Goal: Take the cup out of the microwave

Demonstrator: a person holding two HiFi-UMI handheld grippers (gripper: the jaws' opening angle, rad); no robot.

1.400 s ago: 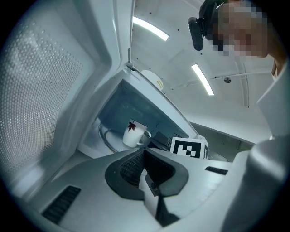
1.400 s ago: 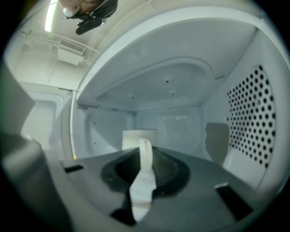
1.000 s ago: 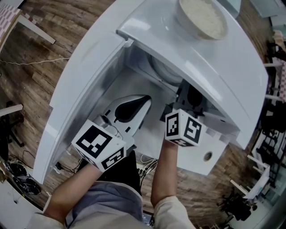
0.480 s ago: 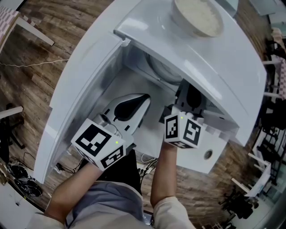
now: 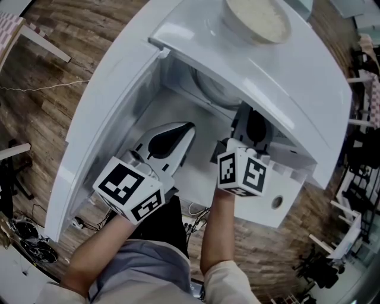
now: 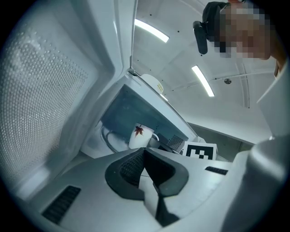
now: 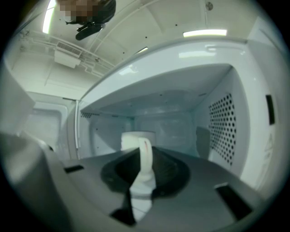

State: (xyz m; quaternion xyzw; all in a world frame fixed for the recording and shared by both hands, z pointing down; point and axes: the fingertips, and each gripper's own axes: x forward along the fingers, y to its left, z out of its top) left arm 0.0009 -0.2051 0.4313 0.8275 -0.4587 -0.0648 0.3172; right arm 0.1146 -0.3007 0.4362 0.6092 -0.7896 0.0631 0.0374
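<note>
A white cup [image 7: 133, 140] with a red leaf print [image 6: 139, 136] stands inside the open white microwave [image 5: 285, 65], on its glass turntable [image 5: 214, 92]. My right gripper [image 7: 144, 152] reaches into the cavity and is shut on the cup's handle [image 7: 146, 165], which runs as a white strip between its jaws. In the head view the right gripper [image 5: 252, 126] has its tips hidden under the microwave's top. My left gripper [image 5: 187, 127] hovers in front of the opening beside the door, shut with nothing held [image 6: 144, 152], pointing toward the cup.
The microwave door [image 5: 101, 119] stands swung open at the left. A bowl of pale grains [image 5: 256, 18] sits on the microwave's top. The cavity's right wall is perforated [image 7: 222, 127]. Wooden floor, table legs and cables surround the unit.
Neither gripper has visibly moved; only the head view has shifted a little.
</note>
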